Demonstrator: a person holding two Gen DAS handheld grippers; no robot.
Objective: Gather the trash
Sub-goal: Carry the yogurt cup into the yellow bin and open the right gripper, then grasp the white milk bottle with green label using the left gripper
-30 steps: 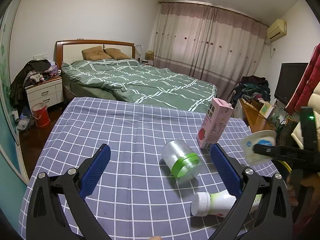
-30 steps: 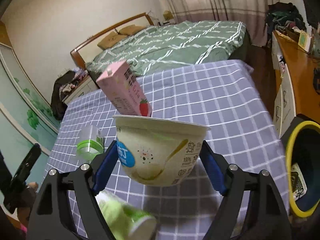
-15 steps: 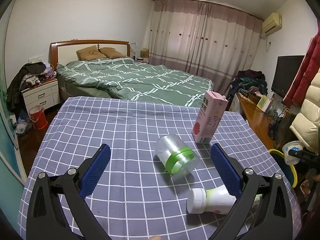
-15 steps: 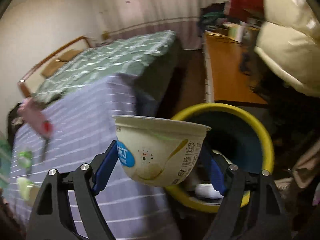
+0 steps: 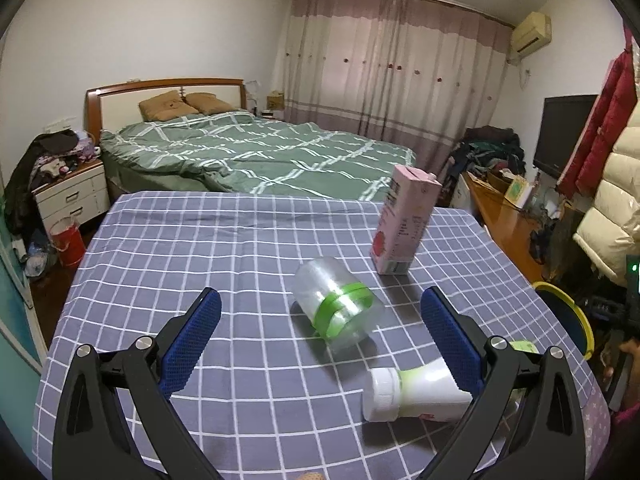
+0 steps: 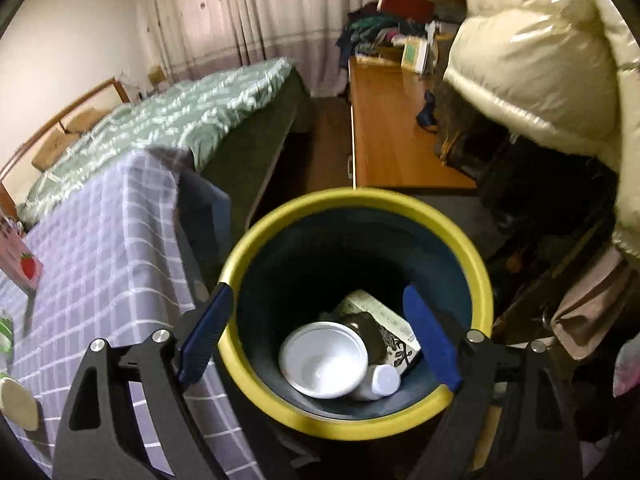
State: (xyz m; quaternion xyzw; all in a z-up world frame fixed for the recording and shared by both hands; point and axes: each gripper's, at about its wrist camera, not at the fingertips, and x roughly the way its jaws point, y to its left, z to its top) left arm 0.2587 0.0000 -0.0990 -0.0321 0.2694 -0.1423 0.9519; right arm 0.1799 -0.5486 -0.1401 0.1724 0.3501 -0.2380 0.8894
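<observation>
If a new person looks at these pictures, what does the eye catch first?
Probably the yellow-rimmed bin beside the table, with a white bowl lying inside, seen between the opening, empty right gripper. Next, the pink carton standing on the checked tablecloth.

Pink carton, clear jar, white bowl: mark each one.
pink carton (image 5: 404, 220), left wrist view, front face.
clear jar (image 5: 338, 308), left wrist view, green band.
white bowl (image 6: 323, 359), right wrist view, inner base, inside the bin.
</observation>
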